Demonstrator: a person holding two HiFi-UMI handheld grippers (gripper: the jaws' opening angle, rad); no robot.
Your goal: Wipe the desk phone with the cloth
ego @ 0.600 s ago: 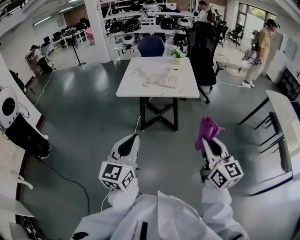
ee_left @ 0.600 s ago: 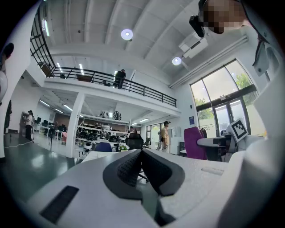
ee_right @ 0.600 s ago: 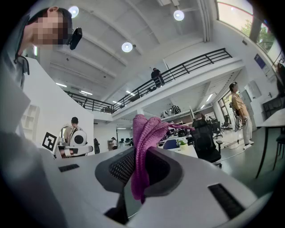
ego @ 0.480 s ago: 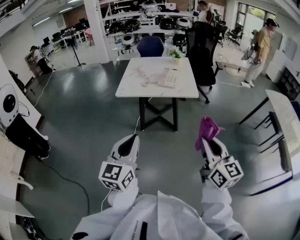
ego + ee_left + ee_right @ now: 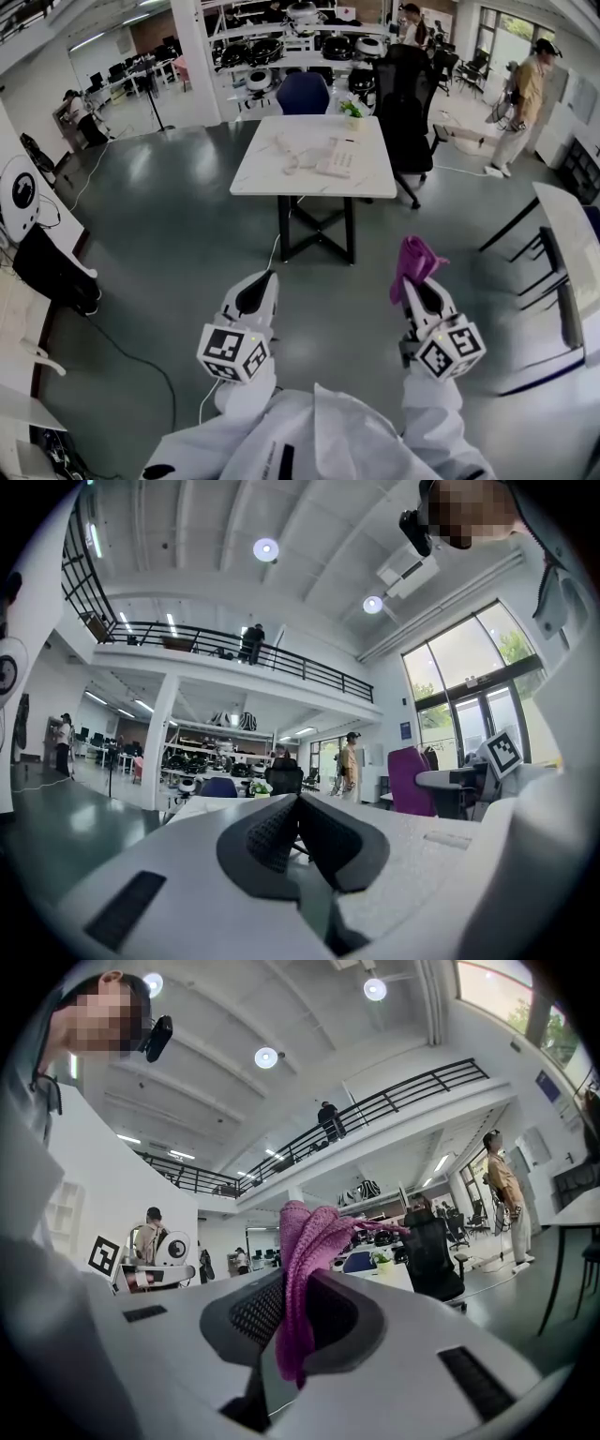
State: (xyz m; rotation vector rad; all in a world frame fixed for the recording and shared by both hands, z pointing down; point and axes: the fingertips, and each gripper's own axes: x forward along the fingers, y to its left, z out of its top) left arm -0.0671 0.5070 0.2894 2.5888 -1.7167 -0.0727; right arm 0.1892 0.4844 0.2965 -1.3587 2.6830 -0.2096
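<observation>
Well short of the white surface (image 5: 272, 178), out over the grey floor (image 5: 169, 244): two hand-held grippers, side by side and apart, both pointing toward that surface. White sleeves (image 5: 281, 441) behind them at the bottom of the head view.

Left hand-held gripper (image 5: 267, 277) (image 5: 298, 803): jaws pressed together, dark ribbed pads meeting, nothing between them.

Right hand-held gripper (image 5: 415, 284) (image 5: 298, 1290): jaws pinching the cloth (image 5: 415, 258) (image 5: 309, 1241). Purple knit, bunched, gripped at its lower part between the pads, with the rest standing up past the jaw tips in a crumpled tuft and a short tail hanging below the pads.

On the surface, far from both hand-held grippers: the desk phone (image 5: 339, 156), pale, lying right of the middle, closer to the right edge than to the left. Just left of it, about mid-surface, the handset (image 5: 289, 150), off its cradle and lying flat, with a curled cord beside it. At the far edge, right of centre, a small potted plant (image 5: 353, 111).

Beyond the far edge, a blue chair (image 5: 303, 92); off the far right corner, a tall black office chair (image 5: 405, 103). Farther right, a person (image 5: 523, 94) standing by the windows. To the right of the hand-held grippers, part of another pale desk (image 5: 574, 234).
</observation>
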